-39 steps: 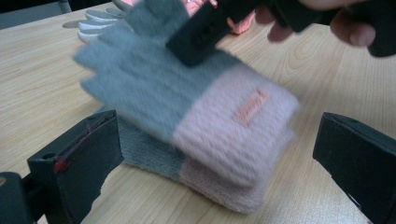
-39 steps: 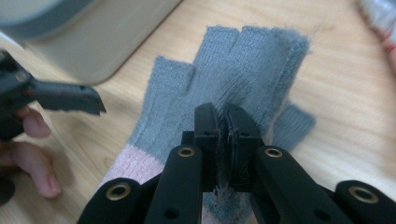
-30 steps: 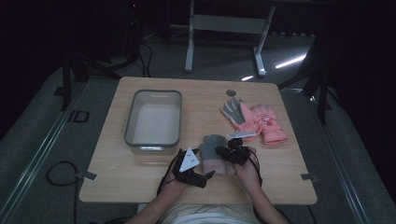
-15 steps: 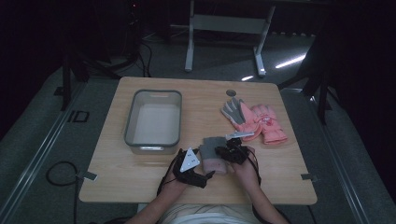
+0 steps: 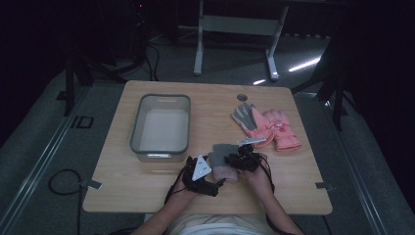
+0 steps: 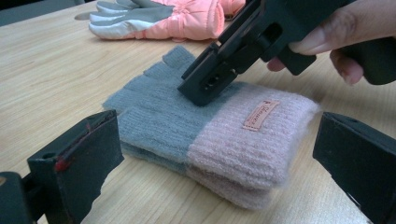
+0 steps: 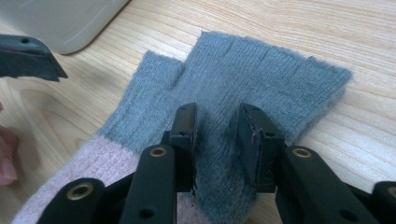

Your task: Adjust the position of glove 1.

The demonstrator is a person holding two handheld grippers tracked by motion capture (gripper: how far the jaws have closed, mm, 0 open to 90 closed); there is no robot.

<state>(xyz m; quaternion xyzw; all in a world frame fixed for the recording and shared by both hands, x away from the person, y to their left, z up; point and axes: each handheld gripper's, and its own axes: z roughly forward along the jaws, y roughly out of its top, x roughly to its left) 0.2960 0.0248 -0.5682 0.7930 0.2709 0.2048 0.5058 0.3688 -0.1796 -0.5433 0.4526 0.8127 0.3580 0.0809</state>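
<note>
Near edge of the table (image 5: 147, 196): the left gripper (image 6: 210, 154) sits with its jaws wide apart either side of the pink cuff of the stacked grey-and-pink knit gloves (image 6: 205, 126). The right gripper (image 7: 217, 126) rests on their grey part, its jaws having just been opening, a fold of knit between them. Farther off are 2 pink padded gloves (image 5: 266, 127) right and a grey bin (image 5: 160, 127) left.

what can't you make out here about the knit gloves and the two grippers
- Label on the knit gloves: left gripper view, lettering too small to read.
- Lower glove of the stack: covered by the top one.
- Right hand-held gripper: its jaws have just been opening; whether the pads press the knit, hidden by the jaws.
- Bin floor: high view, too dim.
</note>
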